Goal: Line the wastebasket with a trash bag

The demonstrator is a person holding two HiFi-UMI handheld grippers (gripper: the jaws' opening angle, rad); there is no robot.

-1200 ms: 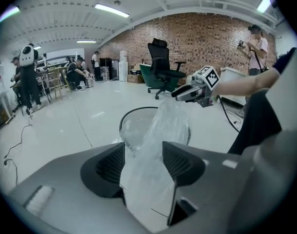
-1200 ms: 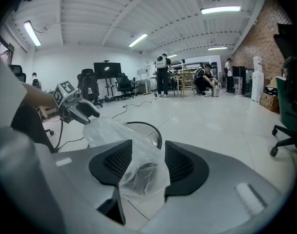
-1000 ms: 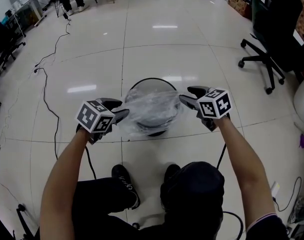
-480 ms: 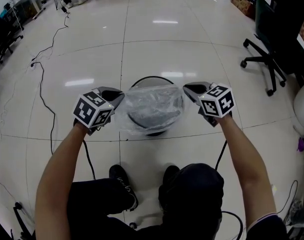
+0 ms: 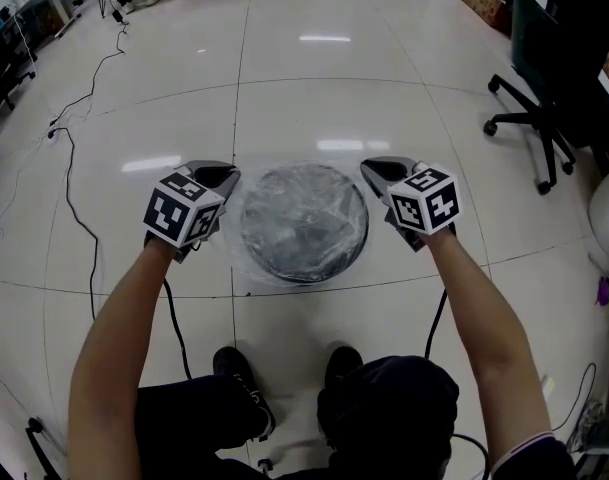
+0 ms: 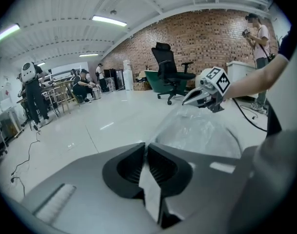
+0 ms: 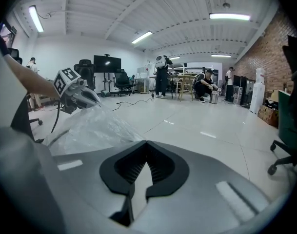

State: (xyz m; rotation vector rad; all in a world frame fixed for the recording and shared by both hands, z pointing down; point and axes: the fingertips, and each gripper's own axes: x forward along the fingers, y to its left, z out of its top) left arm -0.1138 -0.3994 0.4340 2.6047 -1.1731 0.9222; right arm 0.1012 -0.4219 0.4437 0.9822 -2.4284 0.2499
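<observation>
Floor (image 5: pixel 324 78) of pale glossy tile spreads wide on every side, so there is open room to pull outward or step around. An office chair (image 5: pixel 544 78) stands well apart to the right.

The wastebasket (image 5: pixel 306 274) sits on the floor just ahead of the person's shoes, between the two arms. The trash bag (image 5: pixel 304 213), clear film, lies stretched across its mouth like a drumhead, with its margin spilling past the rim on the near left side.

The left tongs (image 5: pixel 220 176) are closed on the bag's edge just beside the rim on one side. The right tongs (image 5: pixel 376 171) are closed on the opposite edge. Held apart like this, they seem to keep the opening taut and wider than the rim, which should let the hem drop down over it. The film has not yet sunk into the basket.

A cable (image 5: pixel 68 188) trails along the floor far left, clear of the work.
</observation>
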